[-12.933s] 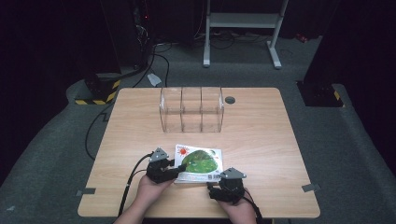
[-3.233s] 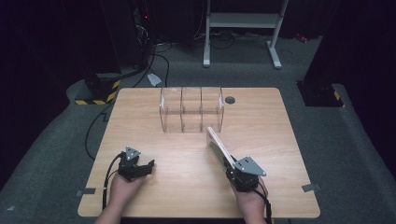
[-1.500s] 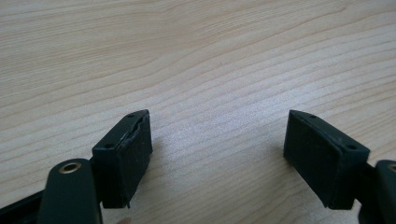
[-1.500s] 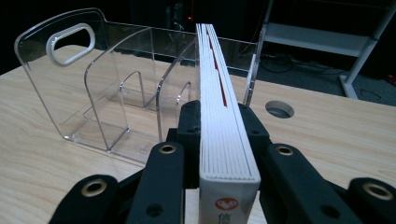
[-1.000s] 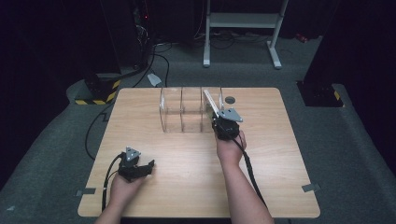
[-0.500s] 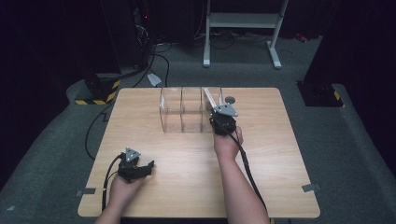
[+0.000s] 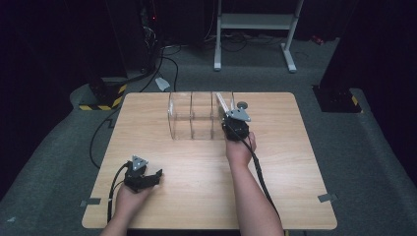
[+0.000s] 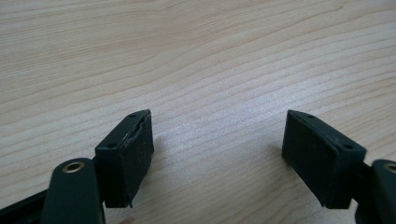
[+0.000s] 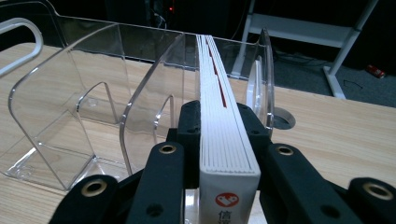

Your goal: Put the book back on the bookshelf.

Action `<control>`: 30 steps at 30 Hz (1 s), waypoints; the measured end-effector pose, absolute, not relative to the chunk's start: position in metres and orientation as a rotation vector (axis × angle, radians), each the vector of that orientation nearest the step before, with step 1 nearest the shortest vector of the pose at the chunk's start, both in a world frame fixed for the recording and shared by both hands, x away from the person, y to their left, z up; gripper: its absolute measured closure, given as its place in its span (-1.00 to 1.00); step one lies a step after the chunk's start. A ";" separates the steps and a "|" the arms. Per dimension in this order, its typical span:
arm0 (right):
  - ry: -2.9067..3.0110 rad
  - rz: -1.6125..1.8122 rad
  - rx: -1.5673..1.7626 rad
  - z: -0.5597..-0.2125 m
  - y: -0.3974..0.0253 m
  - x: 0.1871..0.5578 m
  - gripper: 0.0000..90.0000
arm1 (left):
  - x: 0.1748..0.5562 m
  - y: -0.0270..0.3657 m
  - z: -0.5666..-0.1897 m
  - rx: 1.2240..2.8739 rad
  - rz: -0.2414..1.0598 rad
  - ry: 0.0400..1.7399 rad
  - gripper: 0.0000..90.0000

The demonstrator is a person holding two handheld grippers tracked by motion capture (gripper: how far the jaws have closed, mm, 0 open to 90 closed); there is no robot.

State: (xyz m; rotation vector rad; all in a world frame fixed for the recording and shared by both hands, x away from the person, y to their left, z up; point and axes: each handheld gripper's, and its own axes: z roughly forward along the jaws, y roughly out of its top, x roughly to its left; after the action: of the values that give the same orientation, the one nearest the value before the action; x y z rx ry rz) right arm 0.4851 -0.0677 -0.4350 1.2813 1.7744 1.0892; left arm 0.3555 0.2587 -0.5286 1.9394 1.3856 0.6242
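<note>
A clear acrylic file rack with three slots stands at the back middle of the wooden table. My right gripper is shut on a thin white book, held on edge with its spine toward the camera. The book's far end reaches into the rack's rightmost slot, between two clear dividers. My left gripper rests low over bare wood at the table's front left, its jaws wide apart with nothing between them.
A round grey cable grommet sits in the tabletop just right of the rack. Black cables trail from both grippers. A white stand and dark equipment stand on the floor beyond the table's far edge.
The right gripper carried the book from the front right of the table up to the rack and is sliding it into the rightmost slot. The left gripper stayed put.
</note>
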 end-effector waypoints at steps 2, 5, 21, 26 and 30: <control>1.770 1.091 1.283 -0.436 -0.067 0.486 0.67 | 0.355 0.259 -0.529 1.940 0.624 1.386 -0.45; 1.763 1.087 1.282 -0.437 -0.068 0.487 0.67 | 0.355 0.259 -0.529 1.940 0.624 1.385 -0.45; 1.746 1.089 1.292 -0.439 -0.064 0.483 0.66 | 0.356 0.259 -0.529 1.942 0.622 1.382 -0.45; 1.740 1.078 1.298 -0.443 -0.062 0.478 0.65 | 0.356 0.259 -0.529 1.943 0.621 1.381 -0.45; 1.742 1.075 1.300 -0.446 -0.062 0.474 0.65 | 0.356 0.259 -0.529 1.941 0.621 1.381 -0.45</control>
State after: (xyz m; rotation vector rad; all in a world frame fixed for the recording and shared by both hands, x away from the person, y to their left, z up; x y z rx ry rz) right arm 0.4745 -0.0621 -0.4458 1.3004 1.7417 1.0745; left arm 0.3558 0.2590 -0.5286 1.9414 1.3808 0.6209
